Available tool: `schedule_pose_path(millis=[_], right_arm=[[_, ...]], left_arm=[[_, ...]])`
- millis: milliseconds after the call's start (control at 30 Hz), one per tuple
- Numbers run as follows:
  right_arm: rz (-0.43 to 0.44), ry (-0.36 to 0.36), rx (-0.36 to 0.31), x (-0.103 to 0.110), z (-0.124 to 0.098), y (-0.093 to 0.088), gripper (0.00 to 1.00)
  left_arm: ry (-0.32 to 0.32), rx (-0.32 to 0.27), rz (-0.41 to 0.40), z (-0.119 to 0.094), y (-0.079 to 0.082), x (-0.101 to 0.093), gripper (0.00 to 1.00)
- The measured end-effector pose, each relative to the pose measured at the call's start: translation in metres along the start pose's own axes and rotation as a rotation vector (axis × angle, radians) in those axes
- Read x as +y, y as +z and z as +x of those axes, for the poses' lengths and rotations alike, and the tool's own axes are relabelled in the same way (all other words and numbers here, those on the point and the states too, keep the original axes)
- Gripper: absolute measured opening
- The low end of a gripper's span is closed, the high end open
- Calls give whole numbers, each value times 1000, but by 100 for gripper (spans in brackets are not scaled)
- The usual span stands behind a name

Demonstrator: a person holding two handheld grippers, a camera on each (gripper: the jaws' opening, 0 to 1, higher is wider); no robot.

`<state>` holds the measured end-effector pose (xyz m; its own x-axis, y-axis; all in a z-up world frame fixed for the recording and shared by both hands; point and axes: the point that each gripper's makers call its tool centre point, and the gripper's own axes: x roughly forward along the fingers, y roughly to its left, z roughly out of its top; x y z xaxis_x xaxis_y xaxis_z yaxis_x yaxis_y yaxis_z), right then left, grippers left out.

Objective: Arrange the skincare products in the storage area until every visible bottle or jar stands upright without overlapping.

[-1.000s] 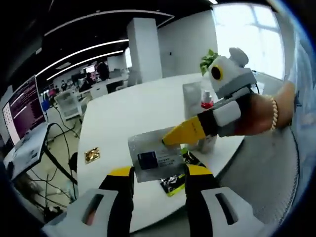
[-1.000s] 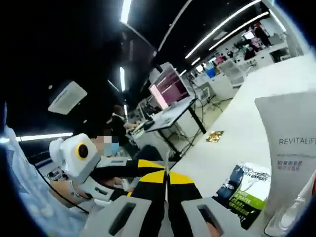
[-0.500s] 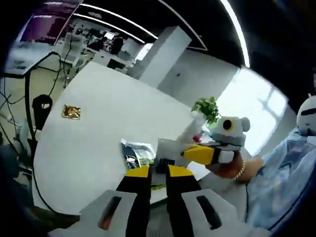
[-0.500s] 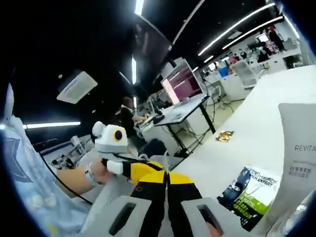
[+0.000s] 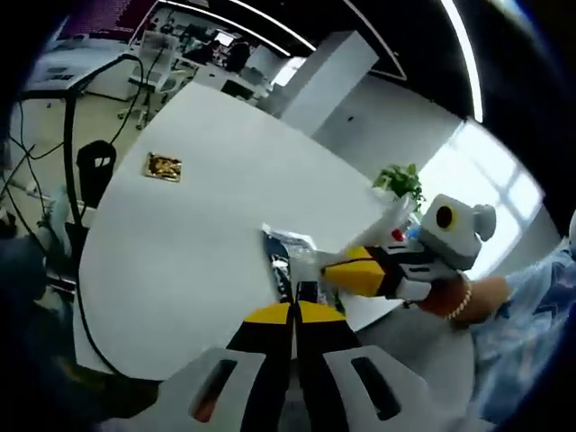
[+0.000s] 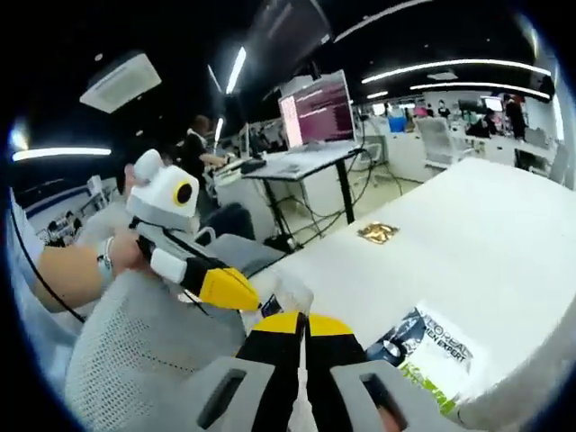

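Observation:
A thin silver sachet (image 5: 309, 268) hangs over the near edge of the white table (image 5: 180, 252), held from two sides. My left gripper (image 5: 293, 312) is shut on its lower edge. My right gripper (image 5: 331, 270) comes in from the right, shut on the sachet's other side. In the right gripper view the sachet (image 6: 290, 292) shows pale just above my shut right gripper (image 6: 304, 321), and the left gripper (image 6: 243, 295) reaches it from the left. A dark and green sachet (image 6: 432, 346) lies flat on the table. A white tube (image 5: 396, 211) and a red-capped bottle (image 5: 396, 236) stand behind the right gripper.
A small gold packet (image 5: 164, 166) lies alone on the table's far side. A potted plant (image 5: 405, 180) stands at the back edge. Desks with a lit monitor (image 6: 315, 108), chairs, cables and a seated person (image 6: 193, 144) lie beyond the table. A person's hand with a bracelet (image 5: 459, 301) holds the right gripper.
One second ago my left jaws stood open around the sachet held by the right gripper. They have shut on it. Both views have since swung and rolled with the hands.

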<state>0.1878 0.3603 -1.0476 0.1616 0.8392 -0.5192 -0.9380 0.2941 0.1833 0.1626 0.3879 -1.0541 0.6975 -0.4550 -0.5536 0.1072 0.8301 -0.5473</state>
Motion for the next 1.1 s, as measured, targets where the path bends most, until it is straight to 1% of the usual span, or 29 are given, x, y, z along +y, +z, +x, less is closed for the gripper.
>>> schedule_pose_path(millis=[33, 67, 133, 167, 267, 300, 333, 400, 433, 467, 533, 567, 600, 633, 700, 733, 767, 800, 833, 867, 900, 967, 1033, 1067, 1100], right_arm=[[-31, -19, 34, -2, 9, -9, 0], [-55, -27, 54, -2, 15, -14, 0], [-83, -43, 92, -3, 27, -26, 0], [-100, -52, 98, -3, 32, -30, 0], [-179, -78, 121, -6, 38, -38, 0], [-191, -80, 122, -6, 39, -38, 0], [-227, -84, 129, -7, 40, -41, 0], [-267, -101, 132, -10, 41, -43, 0], [-278, -113, 137, -12, 41, -44, 2], [-275, -126, 158, -16, 40, -47, 5], [-252, -138, 175, -23, 36, -49, 6], [-248, -149, 173, -26, 33, -49, 6], [-251, -187, 162, -33, 27, -46, 6], [-258, -205, 152, -36, 24, -43, 6], [-261, -215, 128, -35, 18, -38, 1], [-251, -203, 118, -31, 16, -36, 0], [-224, -162, 115, -22, 17, -37, 0], [-220, -171, 115, -22, 16, -37, 0], [-210, -103, 119, -8, 21, -40, 0], [-220, -58, 137, 3, 26, -44, 0], [-225, -43, 151, 7, 29, -48, 0], [-213, -47, 176, 9, 35, -55, 0], [-207, -71, 218, 4, 37, -64, 0], [-214, -81, 231, 2, 37, -67, 0], [-212, -87, 191, 2, 36, -62, 0]], left_arm=[[15, 20, 5, 3, -3, 6, 0], [30, 51, 16, 8, -8, 13, 0], [62, 87, 35, 14, -15, 26, 0], [69, 97, 44, 17, -17, 31, 0], [98, 115, 93, 22, -22, 40, 0], [106, 123, 109, 22, -24, 40, 0], [113, 128, 125, 23, -26, 42, 0], [124, 136, 155, 25, -30, 44, 0], [132, 141, 156, 26, -33, 45, 0], [135, 143, 155, 27, -34, 46, 0], [135, 135, 154, 26, -36, 48, 0], [131, 97, 133, 26, -31, 47, 0], [131, 99, 130, 25, -32, 47, 0], [136, 94, 119, 25, -32, 48, 0], [143, 81, 120, 25, -32, 49, 0], [147, 79, 122, 25, -33, 50, 0], [147, 62, 127, 25, -32, 49, 0], [148, 59, 130, 25, -32, 49, 0], [147, 47, 132, 25, -31, 50, 0], [144, 36, 135, 25, -30, 50, 0], [141, 30, 137, 26, -30, 50, 0], [131, 14, 140, 27, -29, 50, 0], [122, 7, 146, 28, -28, 49, 0], [115, -7, 160, 29, -27, 49, 0], [115, -12, 170, 29, -27, 49, 0]])
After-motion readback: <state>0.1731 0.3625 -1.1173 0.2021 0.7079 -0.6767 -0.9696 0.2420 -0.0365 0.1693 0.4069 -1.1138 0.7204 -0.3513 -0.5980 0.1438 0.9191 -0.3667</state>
